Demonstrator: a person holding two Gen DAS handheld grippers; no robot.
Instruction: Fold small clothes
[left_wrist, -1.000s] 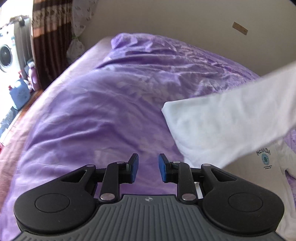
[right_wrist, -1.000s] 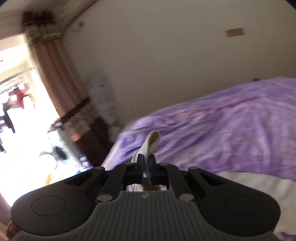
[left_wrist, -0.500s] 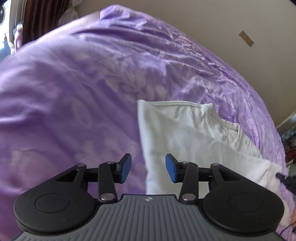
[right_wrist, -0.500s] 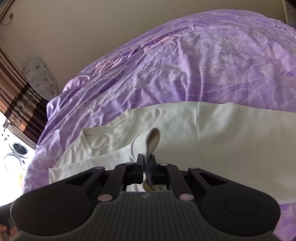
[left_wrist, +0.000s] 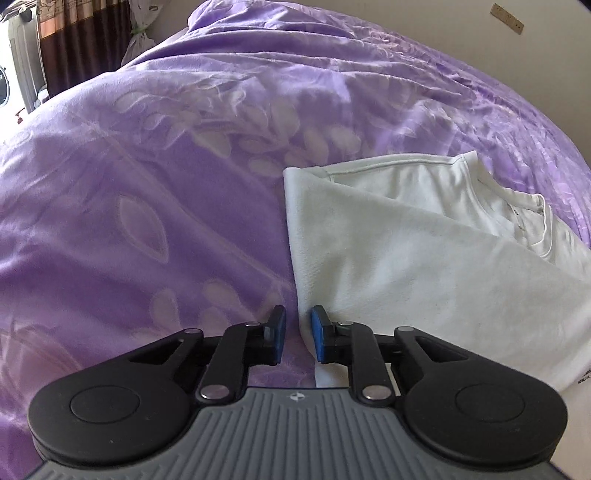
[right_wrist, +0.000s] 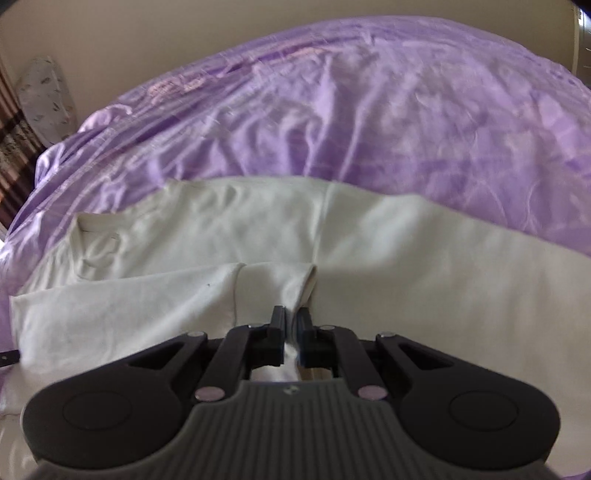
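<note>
I see the white shirt (left_wrist: 424, 258) lying partly folded on the bed's purple bedspread (left_wrist: 147, 184), collar toward the far side. My left tool (left_wrist: 297, 338) is closing at the shirt's folded left edge; its blue pads stand apart with the edge between them, not yet pinched. My right tool (right_wrist: 291, 325) is clamped on a fold of the shirt (right_wrist: 258, 236), low over the cloth.

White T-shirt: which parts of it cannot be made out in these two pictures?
- Left wrist view: printed mark on the white T-shirt is cut by the right edge, unreadable.
- Left wrist view: its near edge is hidden under the left tool.
- Right wrist view: motion blur; its near fabric is hidden behind the right tool.
</note>
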